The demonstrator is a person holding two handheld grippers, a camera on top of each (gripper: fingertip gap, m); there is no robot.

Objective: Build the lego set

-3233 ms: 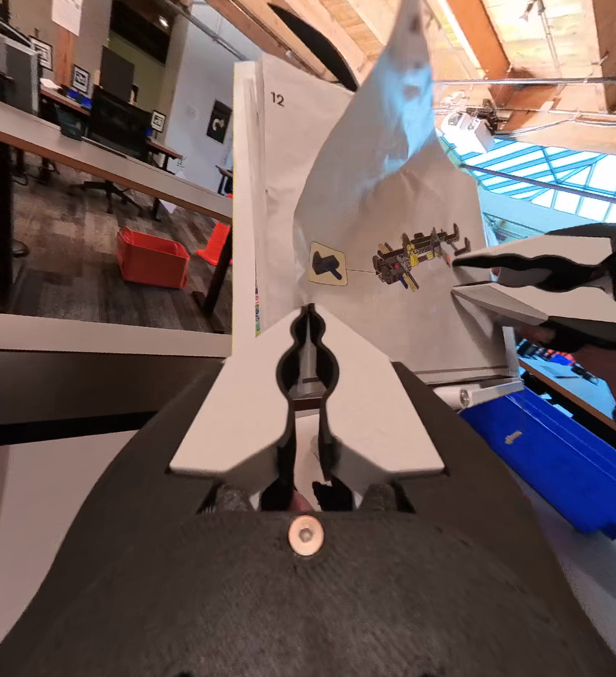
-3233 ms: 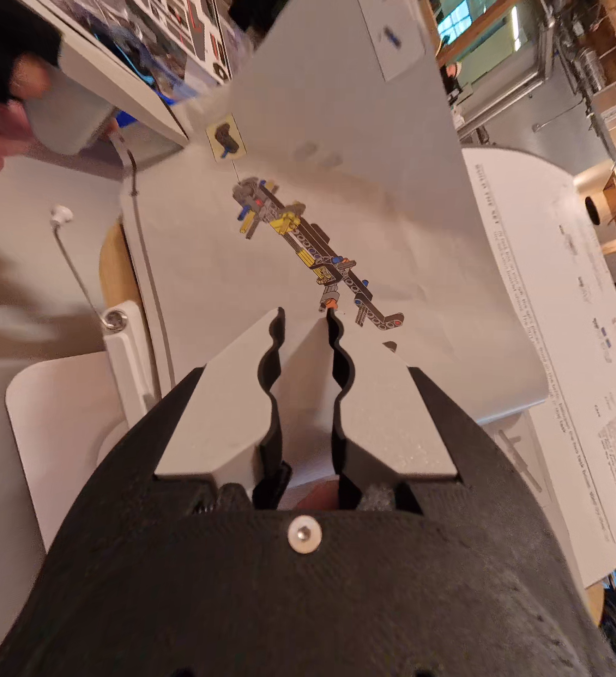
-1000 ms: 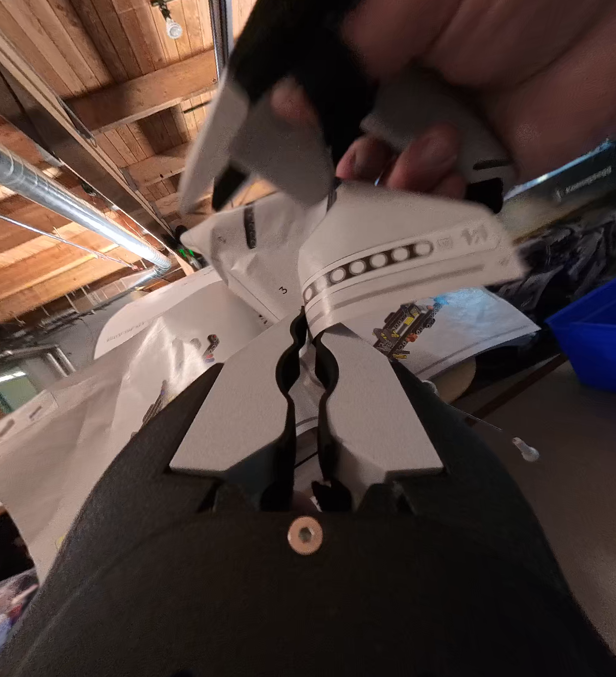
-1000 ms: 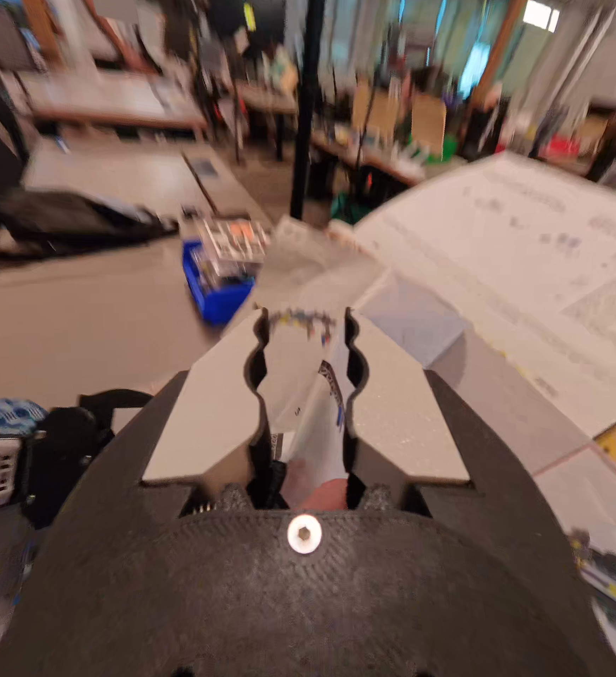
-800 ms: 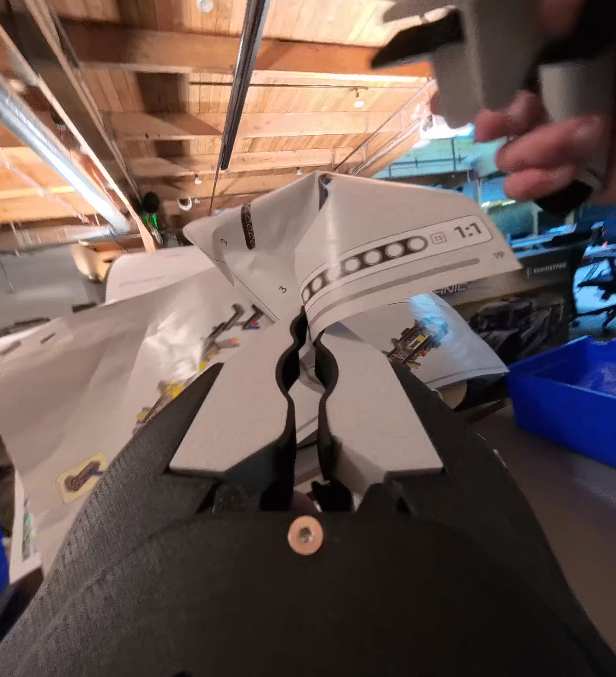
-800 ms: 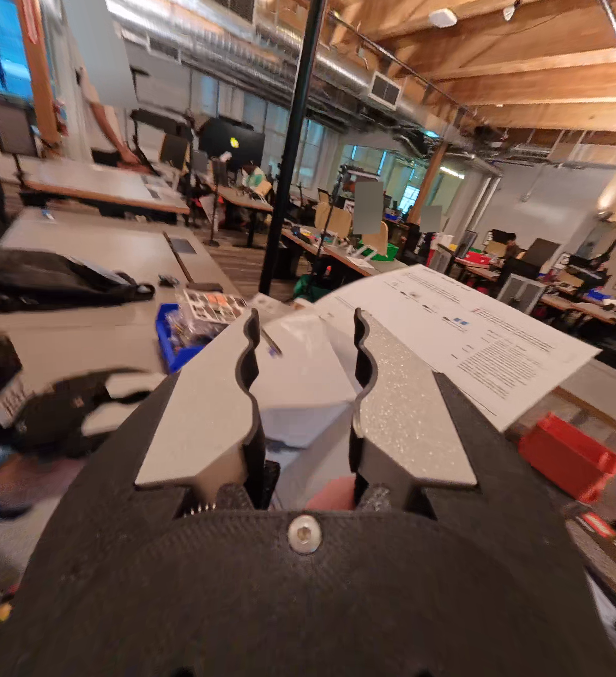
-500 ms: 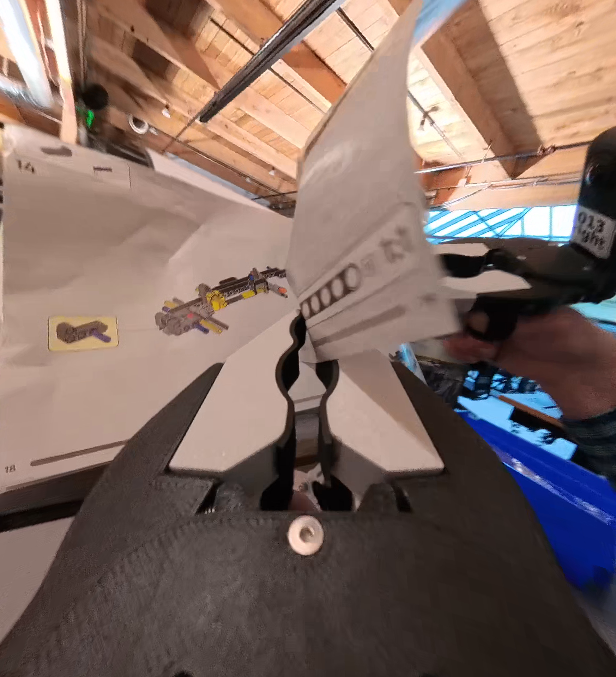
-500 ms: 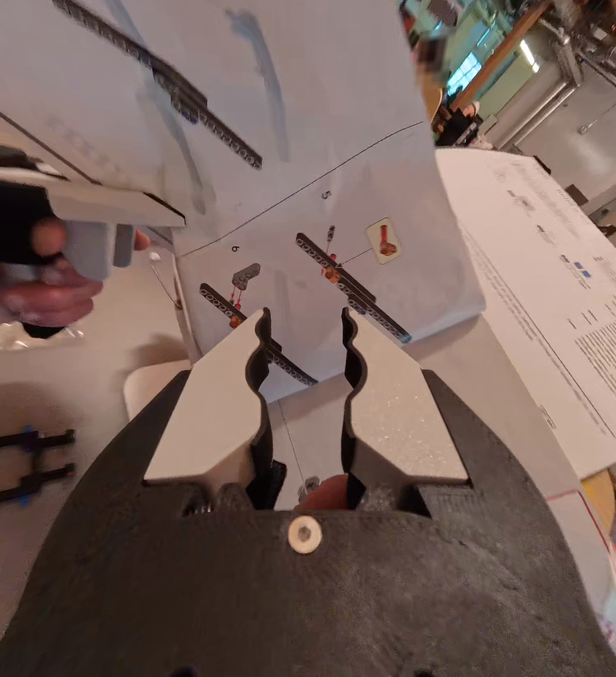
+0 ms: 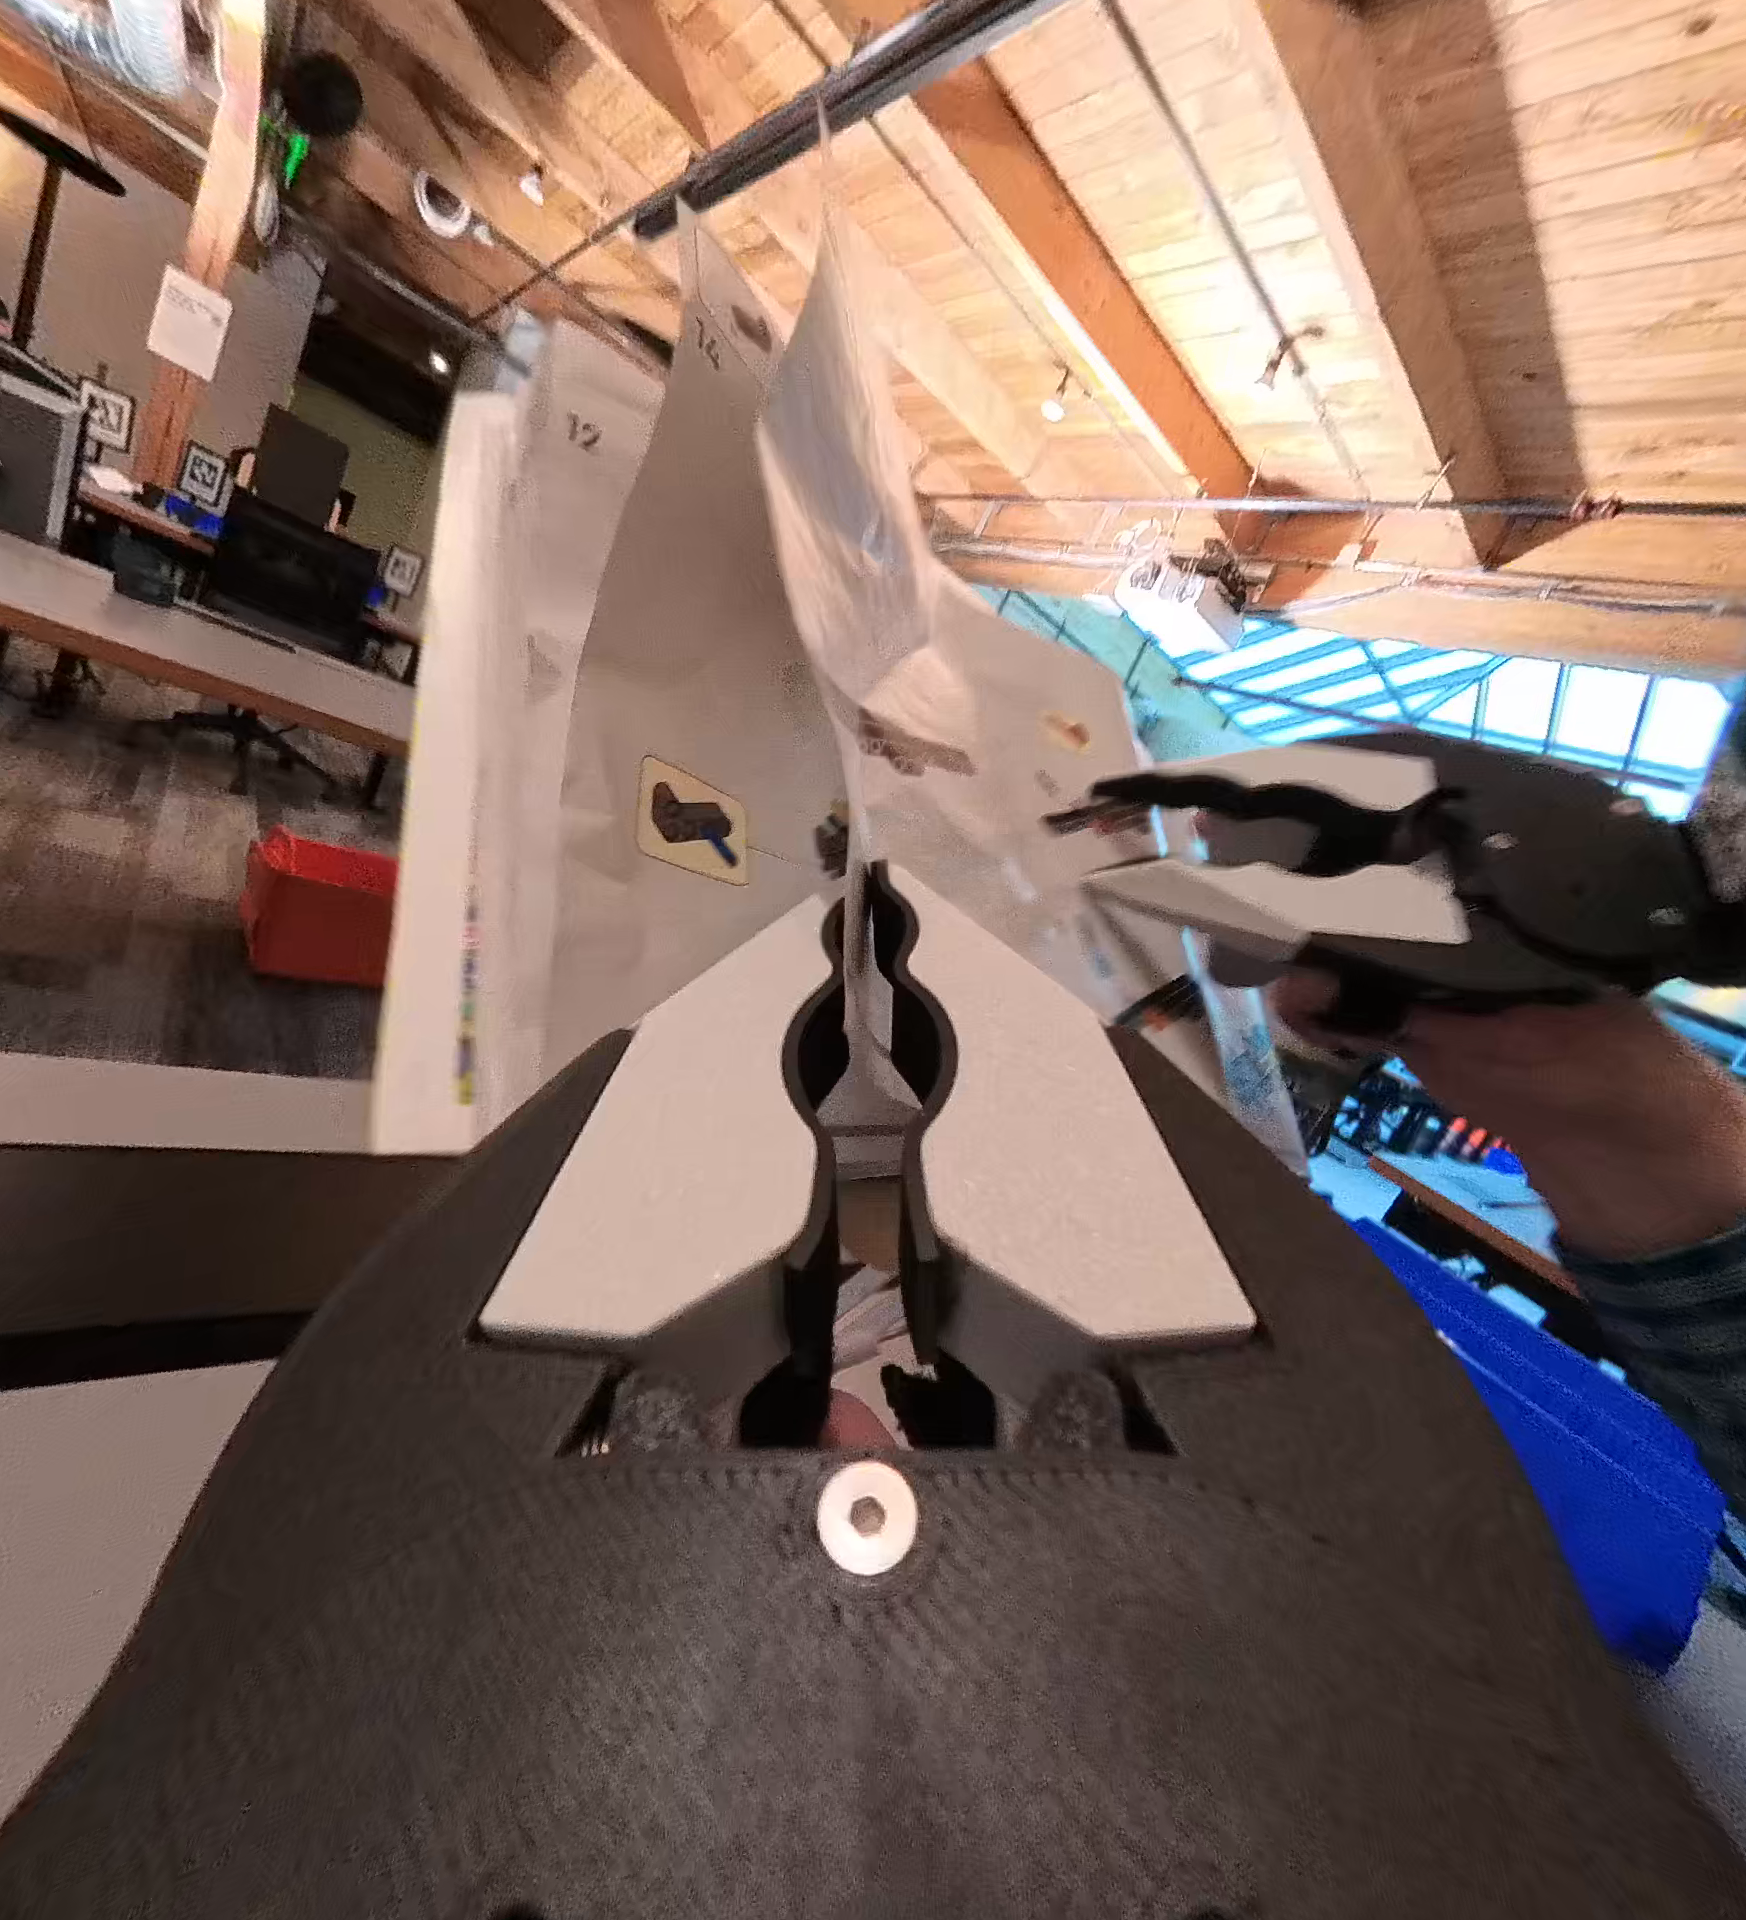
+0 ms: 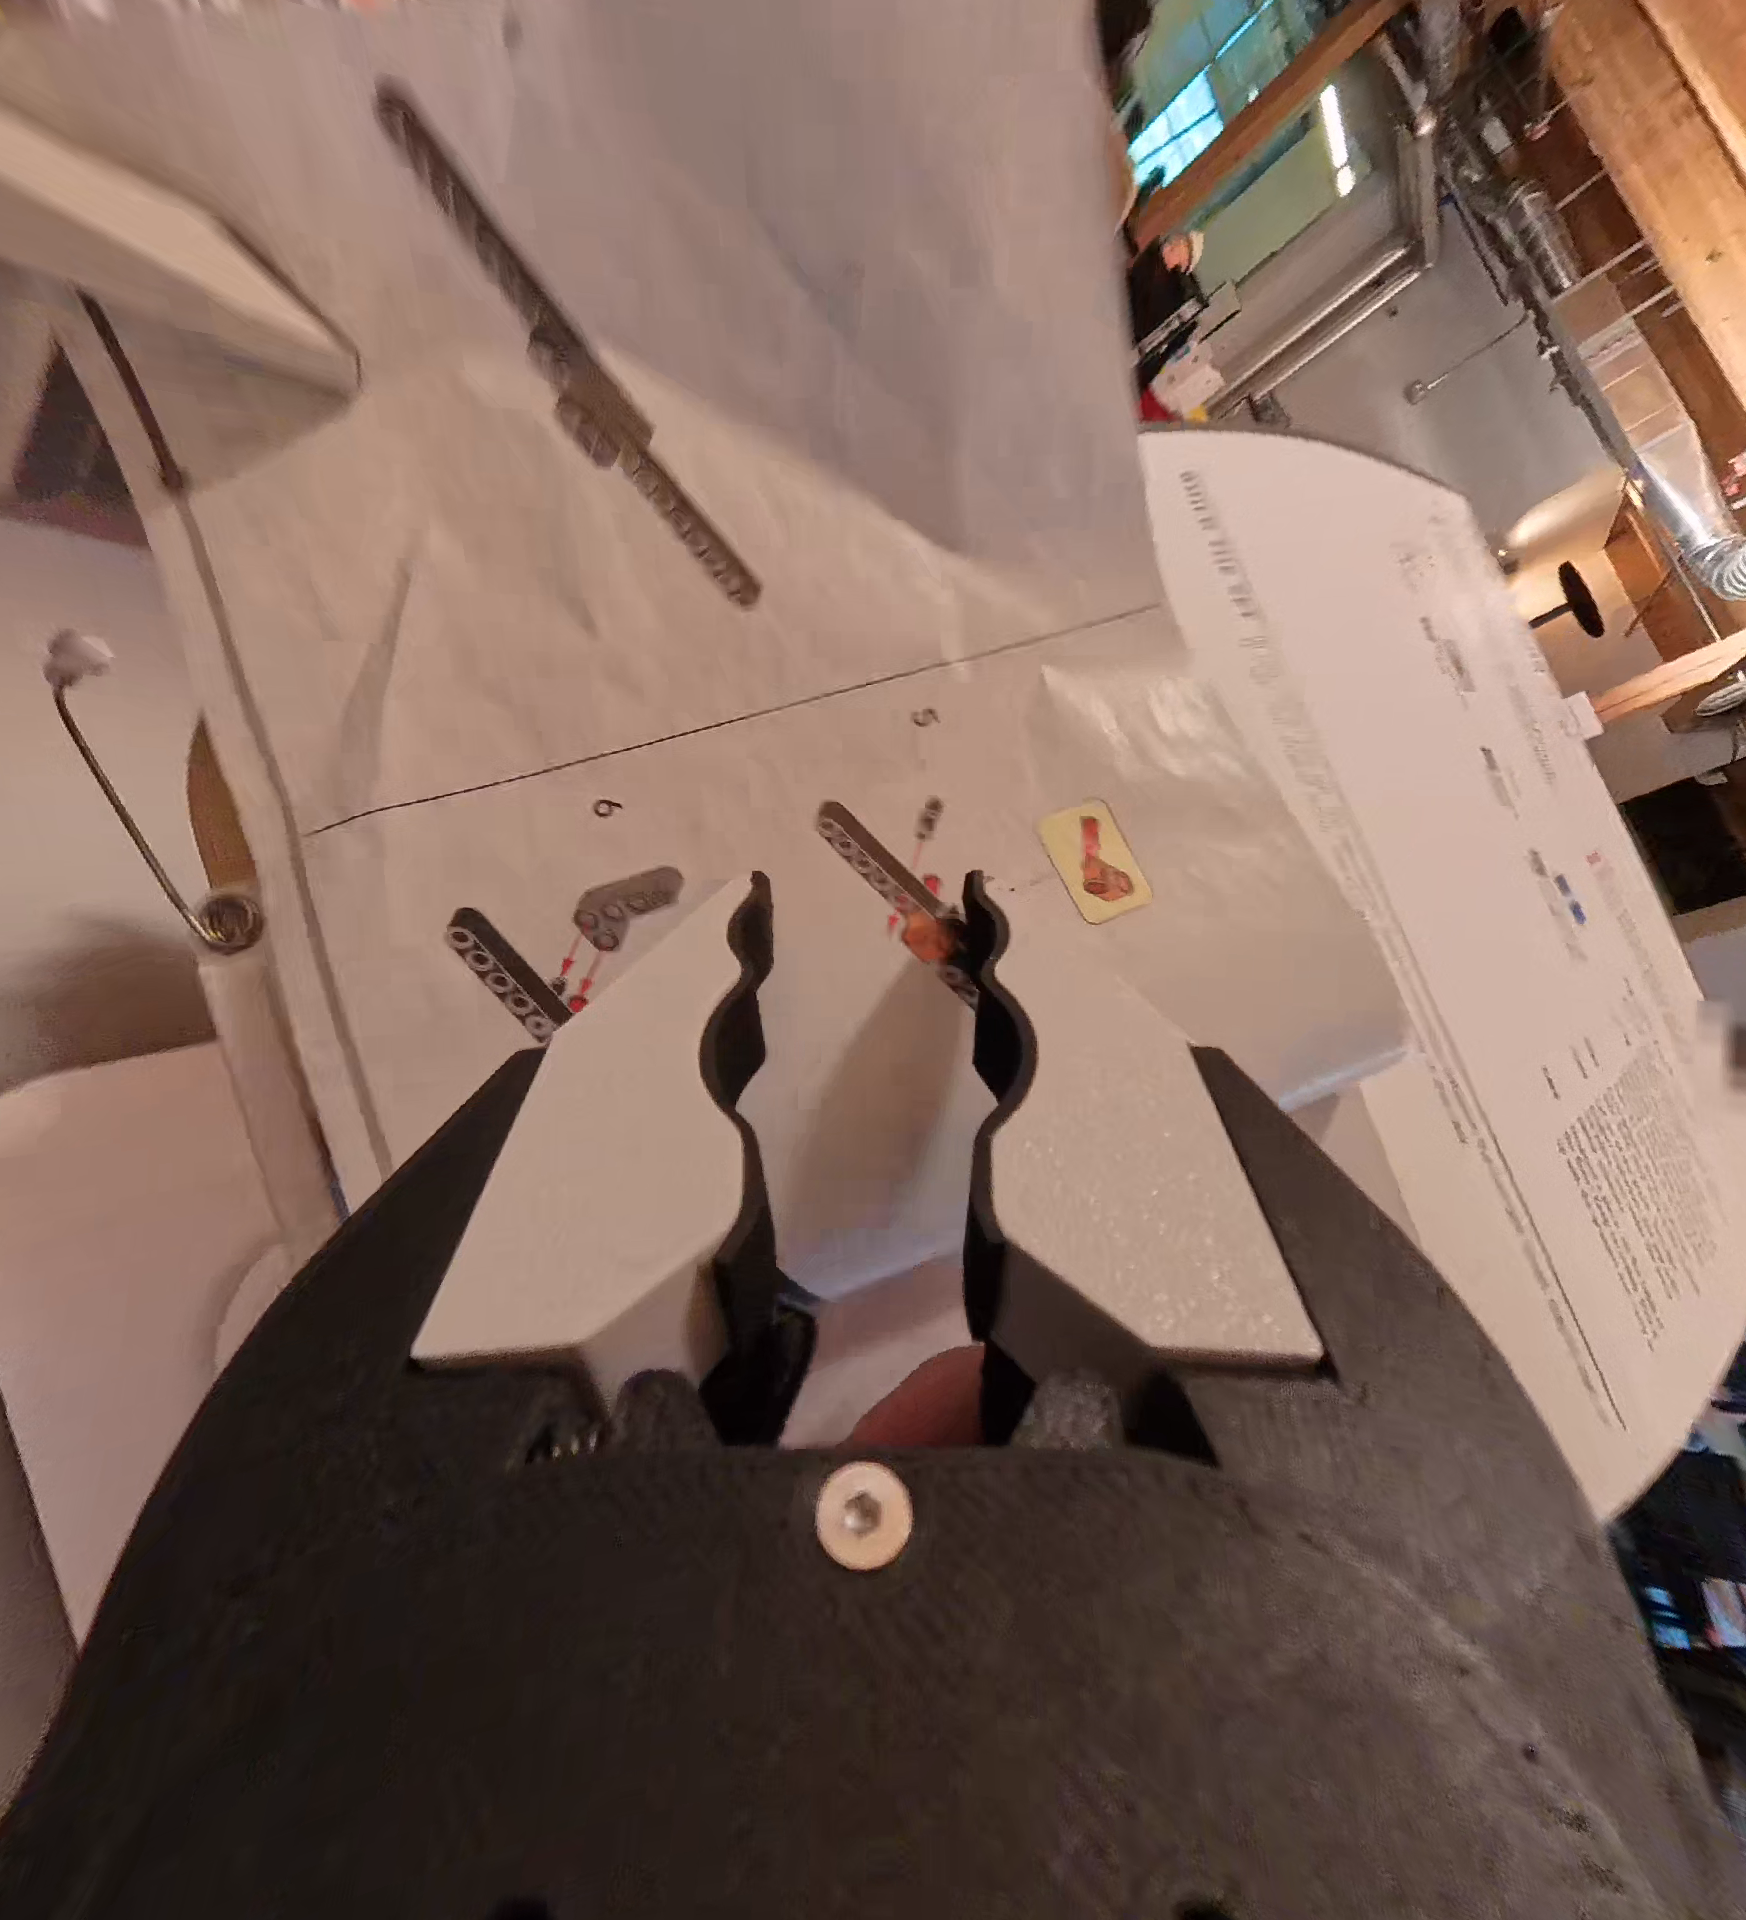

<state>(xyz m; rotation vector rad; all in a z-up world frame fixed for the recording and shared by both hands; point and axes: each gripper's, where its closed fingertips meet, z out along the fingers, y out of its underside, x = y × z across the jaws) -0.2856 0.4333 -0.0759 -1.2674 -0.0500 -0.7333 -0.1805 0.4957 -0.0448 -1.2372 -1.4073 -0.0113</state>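
The lego instruction booklet stands upright on a white stand. My left gripper is shut on the edge of one booklet page and holds it up edge-on. My right gripper, held in a hand, is open just right of that page. In the right wrist view the right gripper is open and empty over an open page printed with grey beam diagrams. One left finger shows at the top left. No loose lego parts are in view.
The stand's white base and its wire page holder sit left of the booklet. A large printed white sheet lies to the right. A blue bin stands on the table at right. A red bin is on the floor. One gripper's finger ends stand about 12 cm off the other's.
My left gripper has swung its held page up until it stands edge-on. My right gripper let go of the booklet earlier, stays open, and now sits close beside the pages.
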